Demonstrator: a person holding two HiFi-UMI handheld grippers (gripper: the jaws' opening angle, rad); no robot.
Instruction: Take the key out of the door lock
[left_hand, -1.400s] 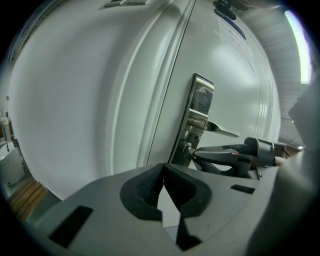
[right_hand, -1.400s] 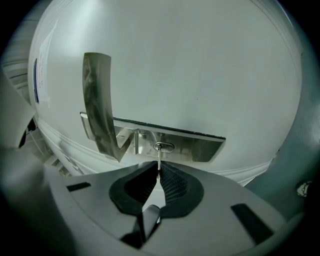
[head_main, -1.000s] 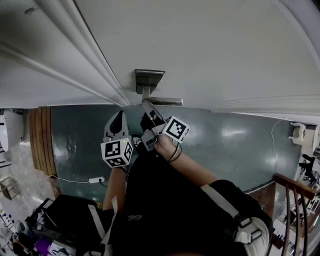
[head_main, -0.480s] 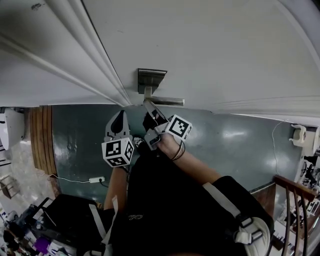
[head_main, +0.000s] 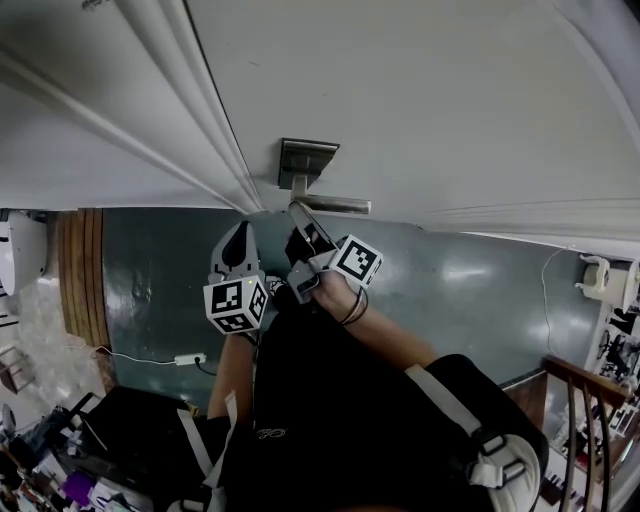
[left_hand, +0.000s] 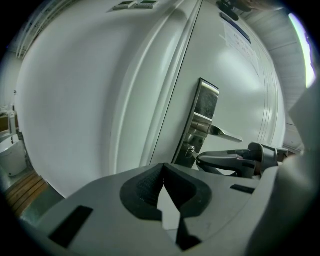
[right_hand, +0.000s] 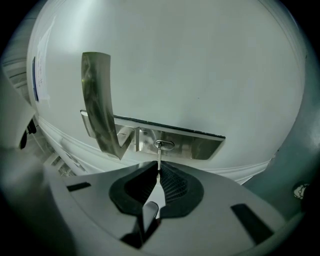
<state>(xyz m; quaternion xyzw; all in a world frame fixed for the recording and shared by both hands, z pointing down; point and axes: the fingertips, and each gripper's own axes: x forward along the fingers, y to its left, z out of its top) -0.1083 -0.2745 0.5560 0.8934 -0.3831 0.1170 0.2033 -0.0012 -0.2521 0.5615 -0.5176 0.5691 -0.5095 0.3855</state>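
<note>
The key (right_hand: 159, 157) sits in the cylinder of the lock plate (right_hand: 195, 145), just below the lever handle (right_hand: 100, 100) on the white door (right_hand: 200, 60). Only a thin stretch of its shaft shows between keyhole and pads, so we judge it not yet drawn out. Its long axis runs straight out from the door face, tip buried in the lock and bow end toward us, in line with the jaws that hold it. Our right gripper (right_hand: 158, 176) is clamped on that bow end, with a ribbed pad pressed flat on either side. It meets the door square-on, and we think that is so a pull straight back follows the keyway and the blade neither binds nor bends. Our left gripper (left_hand: 163, 172) hangs beside it, a little off the door and tilted down, its jaws pressed together on nothing. It has no part in the pull and seems parked where it won't get in the way
</note>
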